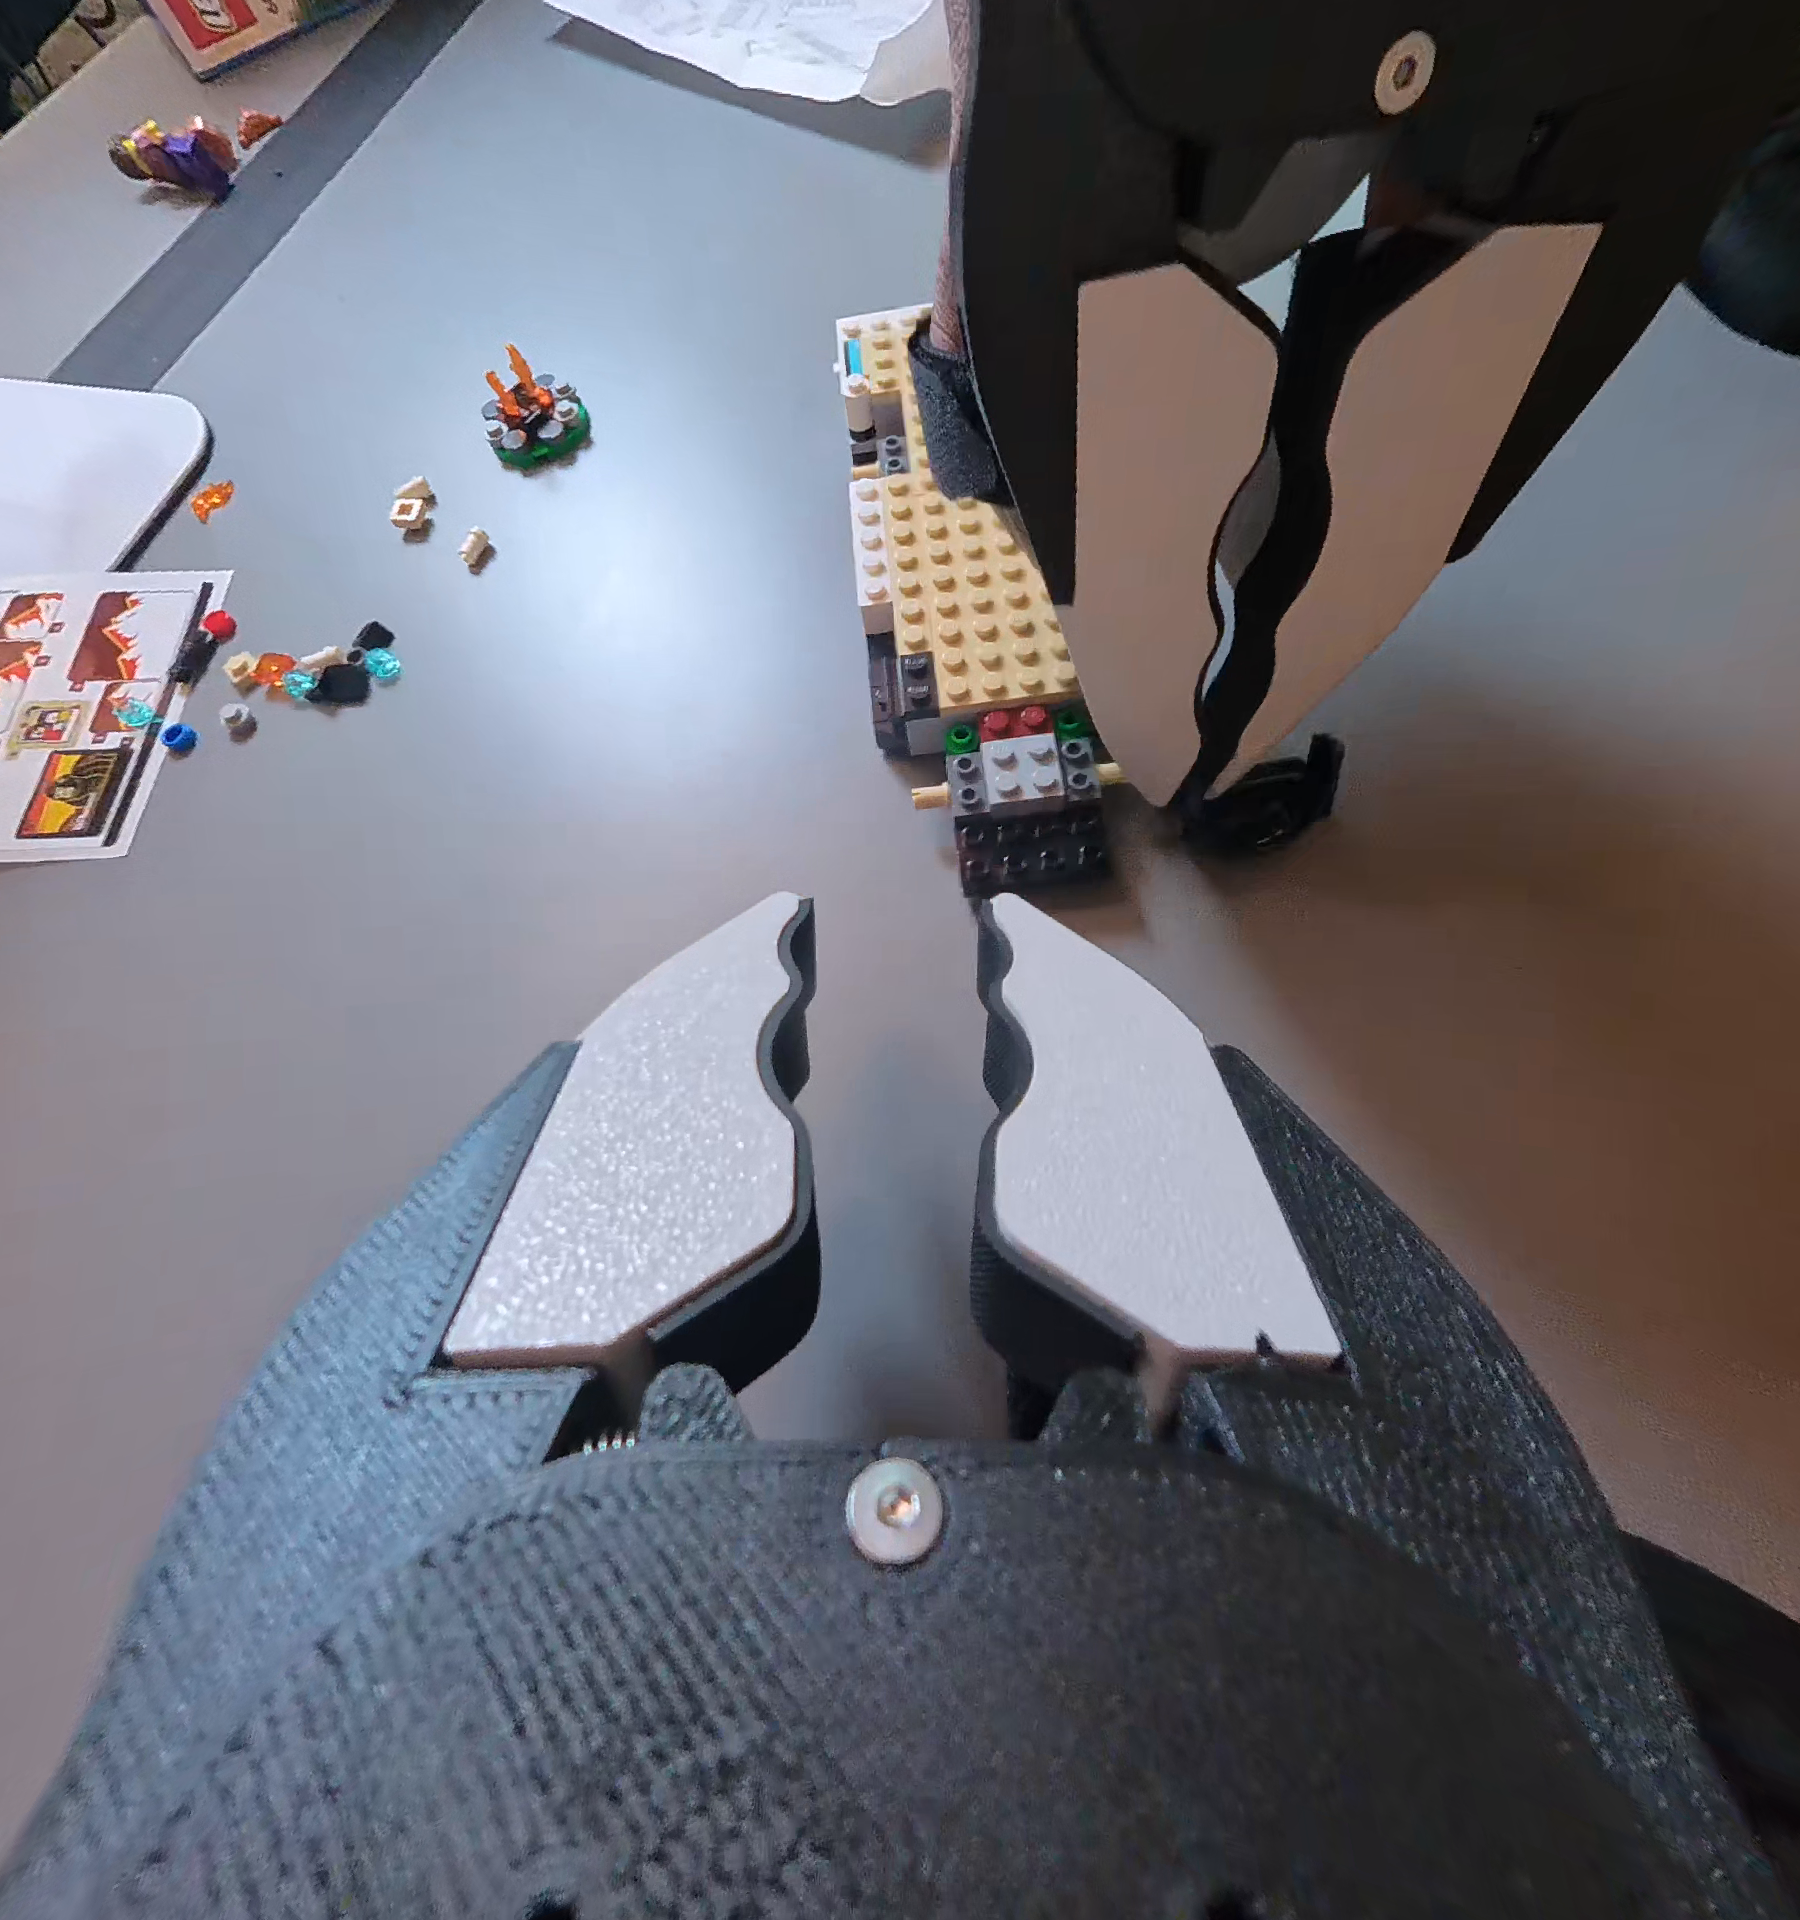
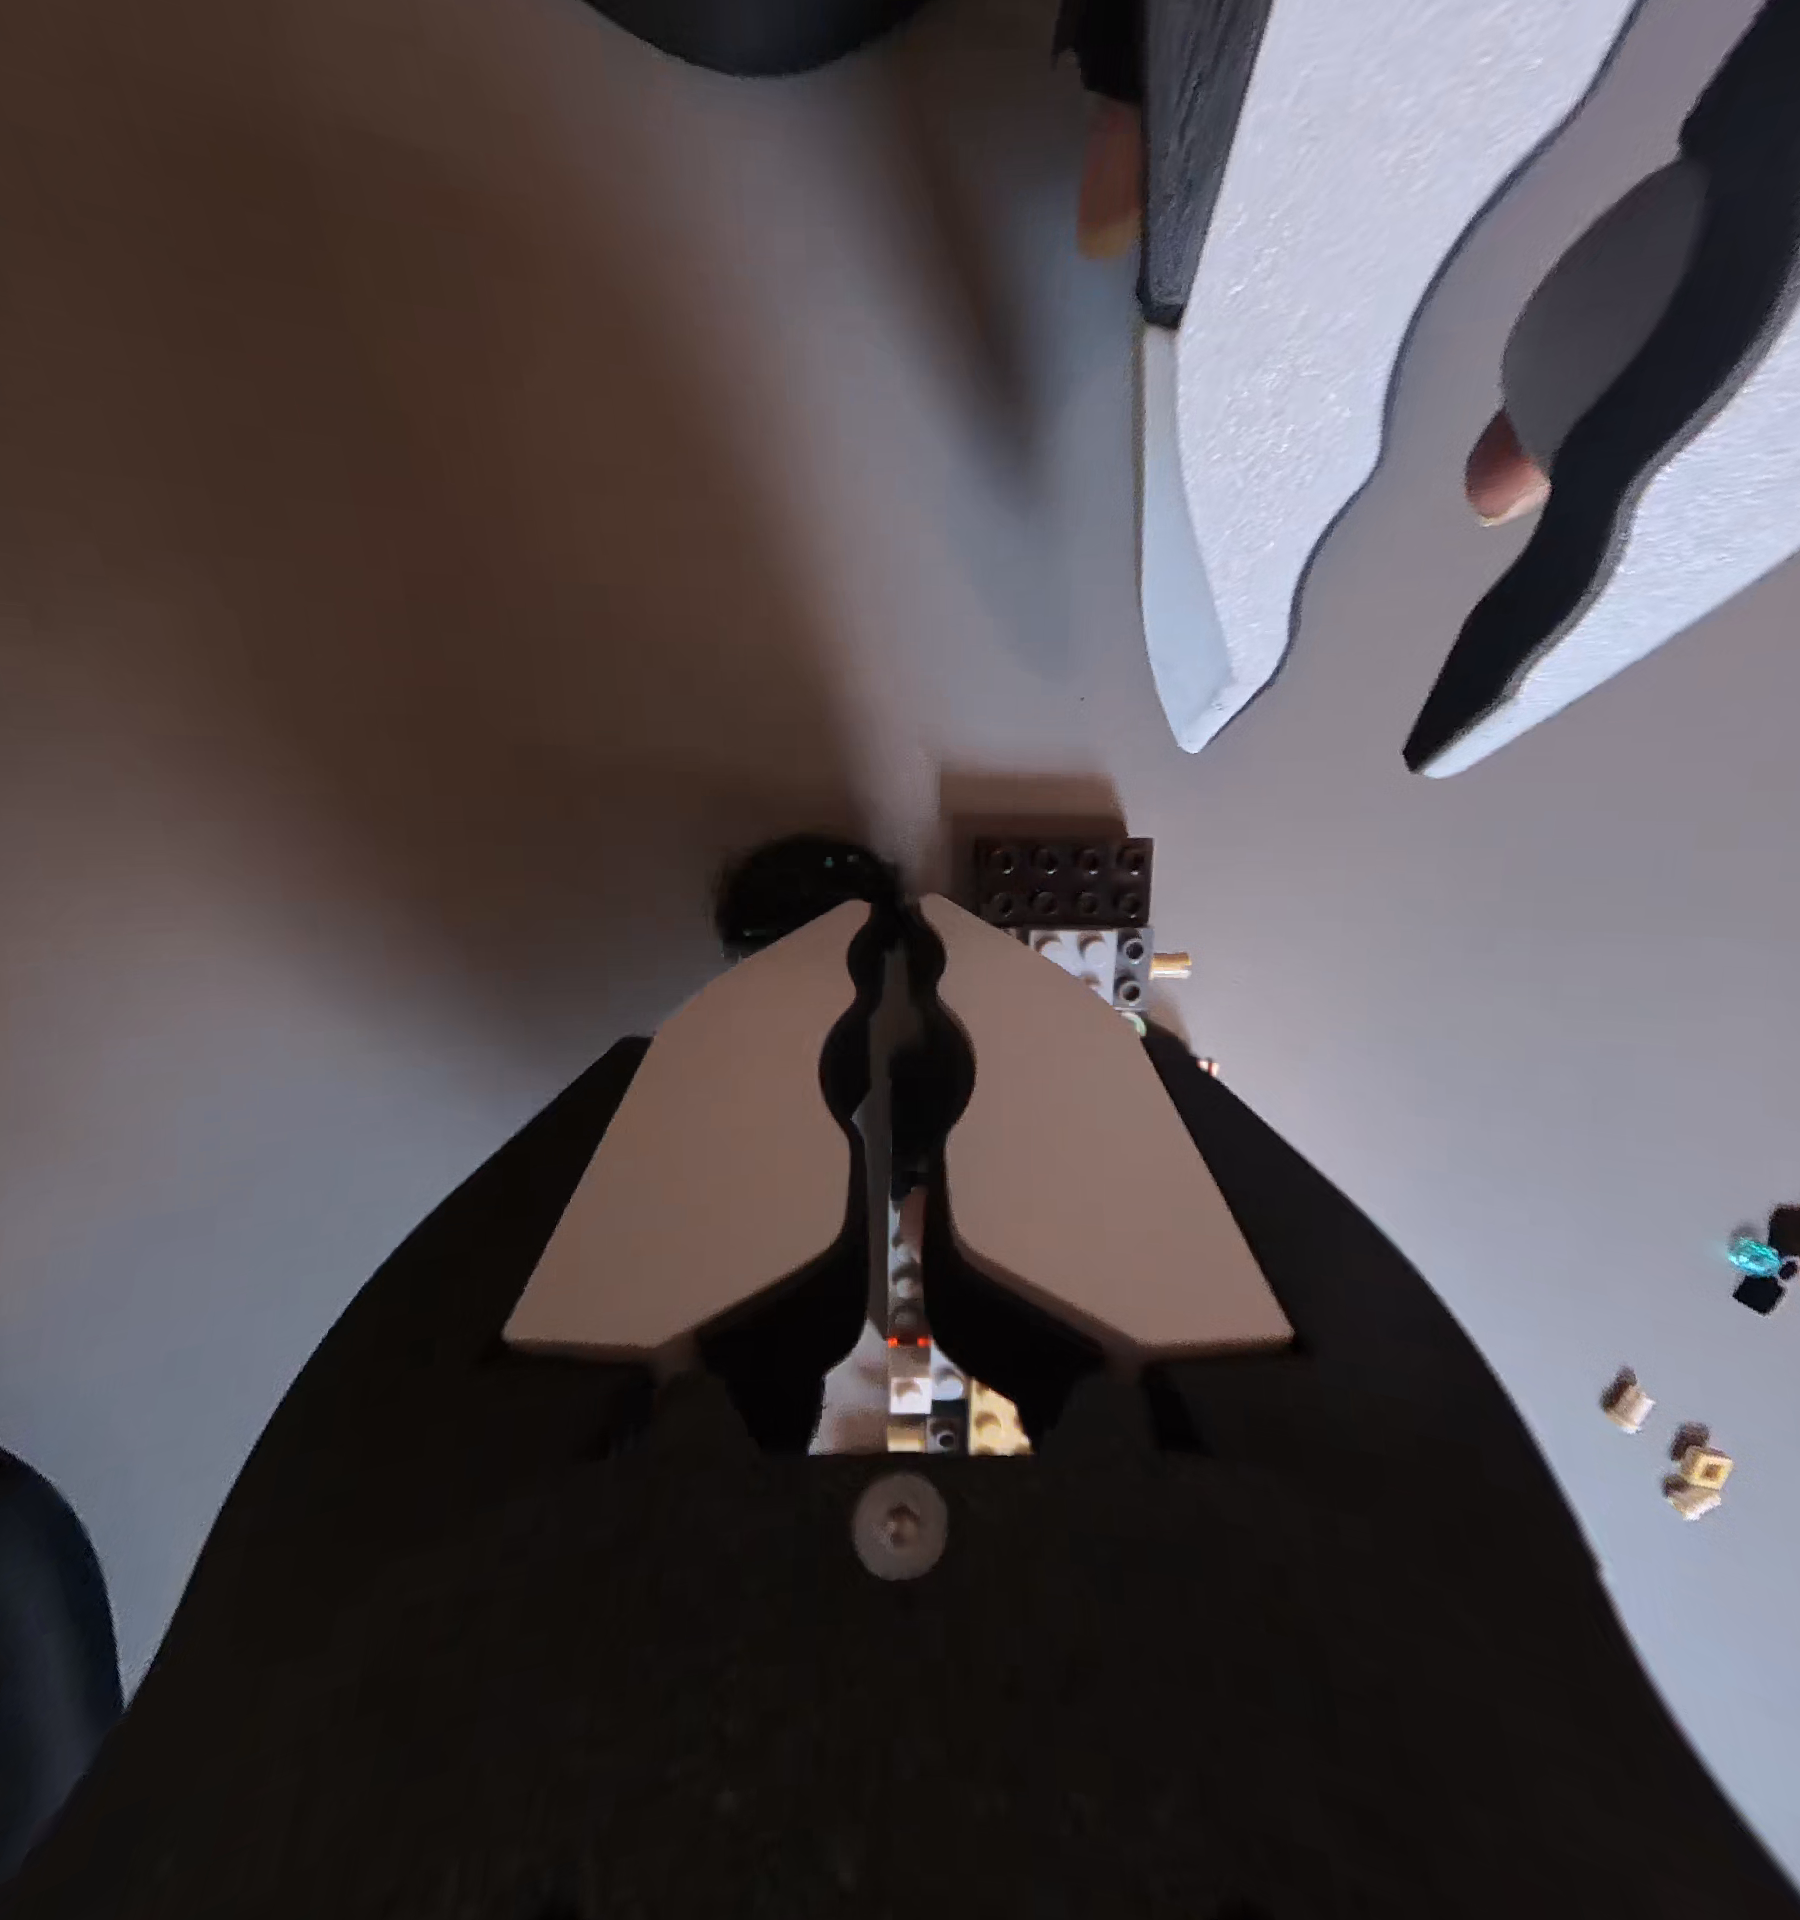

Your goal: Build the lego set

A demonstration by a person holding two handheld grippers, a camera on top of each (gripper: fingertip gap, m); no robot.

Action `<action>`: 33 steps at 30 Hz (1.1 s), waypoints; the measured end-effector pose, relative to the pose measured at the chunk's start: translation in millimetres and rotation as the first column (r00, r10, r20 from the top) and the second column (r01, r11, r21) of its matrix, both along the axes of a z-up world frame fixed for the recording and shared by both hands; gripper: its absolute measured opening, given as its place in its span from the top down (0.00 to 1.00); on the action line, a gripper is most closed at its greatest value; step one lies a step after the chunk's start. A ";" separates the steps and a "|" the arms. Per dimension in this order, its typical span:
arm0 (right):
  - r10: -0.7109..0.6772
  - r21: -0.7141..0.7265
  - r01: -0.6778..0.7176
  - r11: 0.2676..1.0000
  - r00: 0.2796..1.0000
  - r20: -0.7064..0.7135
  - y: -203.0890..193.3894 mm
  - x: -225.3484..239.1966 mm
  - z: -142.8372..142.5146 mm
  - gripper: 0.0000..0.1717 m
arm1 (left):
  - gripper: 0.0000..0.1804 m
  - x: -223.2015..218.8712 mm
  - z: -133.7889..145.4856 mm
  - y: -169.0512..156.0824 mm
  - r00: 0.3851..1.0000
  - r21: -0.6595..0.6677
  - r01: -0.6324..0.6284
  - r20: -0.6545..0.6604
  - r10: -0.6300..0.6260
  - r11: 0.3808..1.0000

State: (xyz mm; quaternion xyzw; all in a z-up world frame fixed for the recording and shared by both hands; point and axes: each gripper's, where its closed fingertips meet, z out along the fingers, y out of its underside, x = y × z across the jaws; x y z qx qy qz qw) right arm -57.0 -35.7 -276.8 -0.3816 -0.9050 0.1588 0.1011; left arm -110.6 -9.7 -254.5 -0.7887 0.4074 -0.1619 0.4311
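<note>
The bench (image 1: 605, 935) is plain grey. On it, the brick build (image 1: 963, 603) is tan-studded on top, ending in red, green, light grey and dark brown bricks. Left of the build lie orange, turquoise, black and blue loose pieces (image 1: 324, 670), beside a red-and-orange sticker sheet (image 1: 54, 707).

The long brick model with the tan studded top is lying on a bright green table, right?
Not quite. The long brick model with the tan studded top is lying on a plain grey table, not a green one. The left wrist view shows it.
</note>
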 end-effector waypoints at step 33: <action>-0.178 -0.045 0.186 0.982 0.805 -0.566 -5.7 20.6 65.8 0.85 | 0.91 58.8 -9.4 -34.7 0.948 0.076 0.190 -0.274 -0.162 0.979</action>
